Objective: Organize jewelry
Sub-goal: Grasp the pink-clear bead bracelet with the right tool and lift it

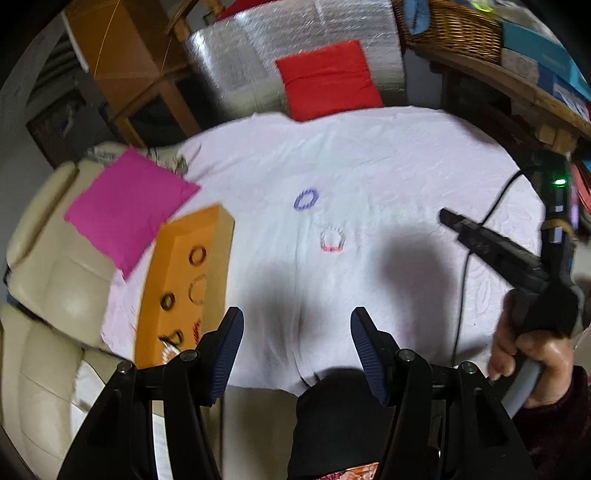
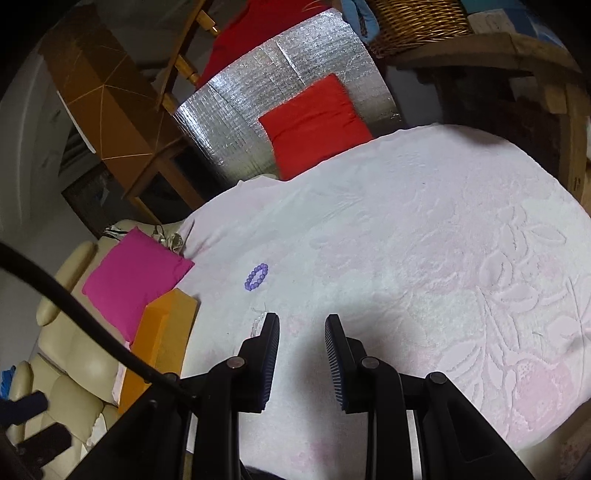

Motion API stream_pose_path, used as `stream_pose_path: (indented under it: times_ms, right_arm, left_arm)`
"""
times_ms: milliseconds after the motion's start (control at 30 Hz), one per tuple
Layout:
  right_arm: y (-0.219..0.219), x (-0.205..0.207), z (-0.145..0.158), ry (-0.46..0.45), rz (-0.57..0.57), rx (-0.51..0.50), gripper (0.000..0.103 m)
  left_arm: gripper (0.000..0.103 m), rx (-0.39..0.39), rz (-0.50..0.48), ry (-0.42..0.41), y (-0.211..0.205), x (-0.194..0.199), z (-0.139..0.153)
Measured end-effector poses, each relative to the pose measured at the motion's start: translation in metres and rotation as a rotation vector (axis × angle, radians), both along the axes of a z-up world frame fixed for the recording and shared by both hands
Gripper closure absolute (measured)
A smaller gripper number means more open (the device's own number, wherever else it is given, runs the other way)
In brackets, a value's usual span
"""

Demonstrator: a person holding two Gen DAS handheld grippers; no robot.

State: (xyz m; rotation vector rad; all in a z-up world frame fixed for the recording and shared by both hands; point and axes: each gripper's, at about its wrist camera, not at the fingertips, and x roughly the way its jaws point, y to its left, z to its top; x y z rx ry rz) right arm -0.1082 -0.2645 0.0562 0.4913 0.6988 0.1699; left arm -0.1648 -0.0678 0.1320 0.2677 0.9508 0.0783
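Note:
A purple bead bracelet [image 1: 306, 199] lies on the pale pink cloth [image 1: 369, 166]; it also shows in the right wrist view [image 2: 256, 277]. A clear and red bead bracelet [image 1: 332, 240] lies just nearer; only its edge [image 2: 257, 322] shows beside the right gripper's left finger. An orange jewelry box [image 1: 181, 284] at the left holds several bracelets. My left gripper [image 1: 297, 325] is open and empty above the cloth's near edge. My right gripper [image 2: 301, 321] is open and empty just right of the clear bracelet; it also shows in the left wrist view [image 1: 448, 218].
A magenta cushion [image 1: 129, 206] lies on a cream sofa [image 1: 48, 295] left of the box. A red cushion [image 1: 327, 79] on silver foil padding lies beyond the cloth. A wicker basket [image 1: 454, 27] stands on a wooden shelf at the far right.

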Motion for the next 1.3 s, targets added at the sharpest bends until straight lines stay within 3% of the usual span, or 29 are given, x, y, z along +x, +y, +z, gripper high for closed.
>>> stream_pose_path:
  times_ms: [167,267,400,500,567,633,733,800,1067,1233,1300]
  right_arm:
    - [-0.002,0.006,-0.012,0.053,0.005,-0.003,0.075]
    - [0.003,0.006,-0.012,0.059,0.014,-0.056,0.075]
    - [0.010,0.004,-0.009,0.082,0.033,-0.124,0.075]
    - [0.012,-0.005,0.001,0.053,0.062,-0.080,0.075]
    - [0.018,-0.012,-0.001,-0.012,0.098,-0.073,0.064]
    - [0.025,-0.013,-0.014,-0.049,0.130,-0.079,0.063]
    - [0.041,0.003,-0.033,0.029,0.162,-0.092,0.063]
    - [0.053,0.007,-0.030,-0.005,0.208,-0.071,0.063]
    - [0.079,0.025,-0.033,-0.022,0.259,-0.153,0.063]
    - [0.085,0.052,-0.039,0.014,0.251,-0.142,0.063]
    - [0.086,0.065,-0.050,0.070,0.241,-0.155,0.063]
  left_arm:
    - [0.042,-0.062,0.060,0.075,0.024,0.014,-0.040]
    - [0.042,-0.116,0.107,0.115,0.041,0.020,-0.059]
    - [0.042,-0.184,0.176,0.115,0.067,0.021,-0.067]
    - [0.042,-0.195,0.219,0.102,0.084,0.025,-0.064]
    - [0.042,-0.188,0.224,0.077,0.095,0.025,-0.059]
    - [0.042,-0.151,0.236,0.052,0.105,0.028,-0.057]
    - [0.042,-0.115,0.296,0.015,0.129,0.033,-0.056]
    - [0.042,-0.103,0.311,0.009,0.142,0.037,-0.057]
    - [0.042,-0.075,0.288,-0.027,0.166,0.058,-0.062]
    - [0.042,-0.086,0.220,-0.024,0.161,0.082,-0.070]
    - [0.041,-0.097,0.194,-0.018,0.159,0.090,-0.075]
